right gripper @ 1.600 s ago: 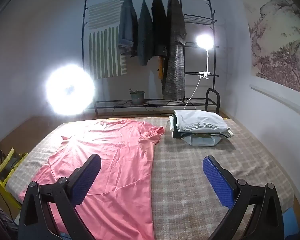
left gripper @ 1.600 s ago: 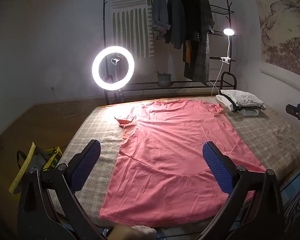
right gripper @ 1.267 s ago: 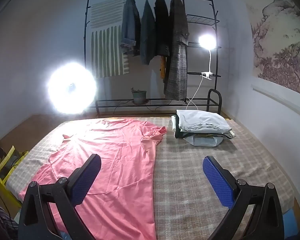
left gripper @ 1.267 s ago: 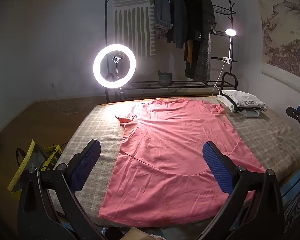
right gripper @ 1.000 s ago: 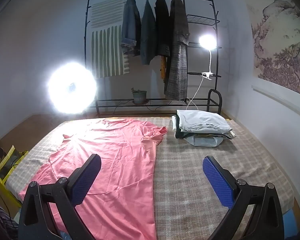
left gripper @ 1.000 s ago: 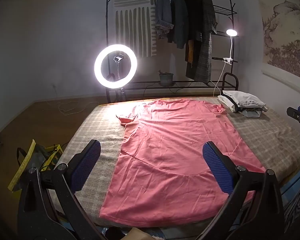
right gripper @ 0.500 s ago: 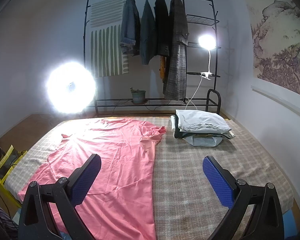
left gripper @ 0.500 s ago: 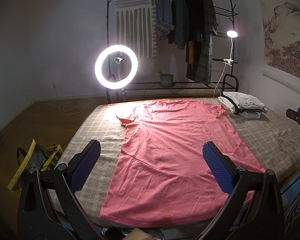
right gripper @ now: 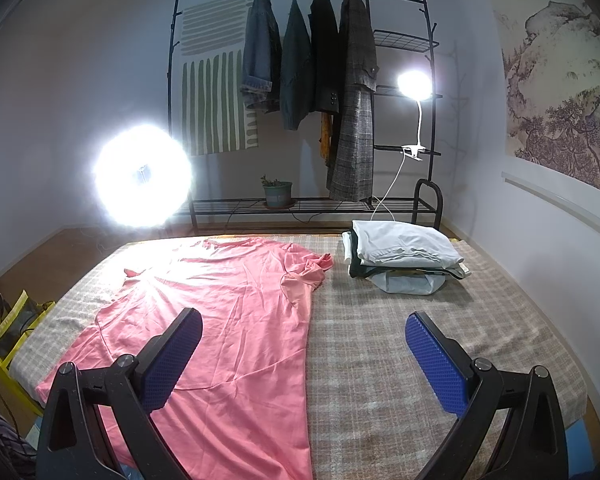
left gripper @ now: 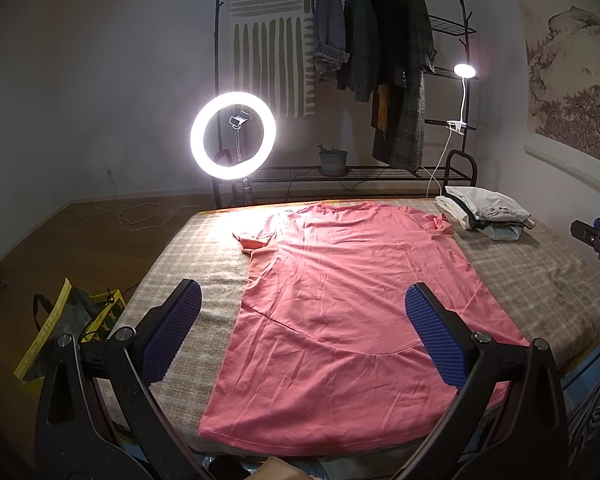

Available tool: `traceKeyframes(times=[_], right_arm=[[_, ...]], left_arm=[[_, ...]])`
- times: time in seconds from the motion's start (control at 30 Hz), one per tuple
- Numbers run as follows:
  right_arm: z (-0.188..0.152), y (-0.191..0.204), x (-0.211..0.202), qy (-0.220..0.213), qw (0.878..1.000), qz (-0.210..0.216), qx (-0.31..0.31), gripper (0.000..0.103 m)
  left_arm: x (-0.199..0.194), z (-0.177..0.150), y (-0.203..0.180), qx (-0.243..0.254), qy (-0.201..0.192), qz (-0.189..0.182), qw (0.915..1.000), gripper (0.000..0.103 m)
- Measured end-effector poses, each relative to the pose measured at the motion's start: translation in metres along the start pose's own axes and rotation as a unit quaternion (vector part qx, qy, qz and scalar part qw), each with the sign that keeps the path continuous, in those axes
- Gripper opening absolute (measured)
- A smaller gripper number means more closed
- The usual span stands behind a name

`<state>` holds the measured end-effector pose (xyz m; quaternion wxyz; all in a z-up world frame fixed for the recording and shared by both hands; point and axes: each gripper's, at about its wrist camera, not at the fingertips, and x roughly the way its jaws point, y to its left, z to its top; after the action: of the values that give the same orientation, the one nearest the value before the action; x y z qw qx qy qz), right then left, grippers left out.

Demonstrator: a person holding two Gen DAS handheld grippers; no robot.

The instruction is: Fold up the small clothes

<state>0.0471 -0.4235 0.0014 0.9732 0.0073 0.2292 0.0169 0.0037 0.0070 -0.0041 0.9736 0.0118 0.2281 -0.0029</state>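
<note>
A pink T-shirt (left gripper: 352, 304) lies spread flat on the checked bed cover (left gripper: 196, 256), collar at the far end, hem at the near edge. It also shows in the right wrist view (right gripper: 228, 312), left of centre. My left gripper (left gripper: 300, 336) is open and empty, held above the shirt's near hem. My right gripper (right gripper: 304, 356) is open and empty, above the shirt's right edge and the bare bed cover (right gripper: 400, 352). Both short sleeves are crumpled.
A stack of folded clothes (right gripper: 404, 256) sits at the bed's far right corner, also seen in the left wrist view (left gripper: 484, 212). A lit ring light (left gripper: 233, 136) and a clothes rack (left gripper: 376, 72) stand behind the bed. A yellow bag (left gripper: 60, 332) stands on the floor left.
Both grippers have drifted only slightly; the scene has shifted a little in each view. Both stay open and the shirt has not moved.
</note>
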Motion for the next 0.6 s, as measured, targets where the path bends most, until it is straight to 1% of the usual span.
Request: traceKeyframes(times=[0.6], right_arm=[[0.005, -0.001, -0.003, -0.008, 1.0, 0.0, 0.001, 0.102]], left_arm=[[-0.001, 0.008, 0.002, -0.002, -0.003, 0.003, 1.0, 0.103]])
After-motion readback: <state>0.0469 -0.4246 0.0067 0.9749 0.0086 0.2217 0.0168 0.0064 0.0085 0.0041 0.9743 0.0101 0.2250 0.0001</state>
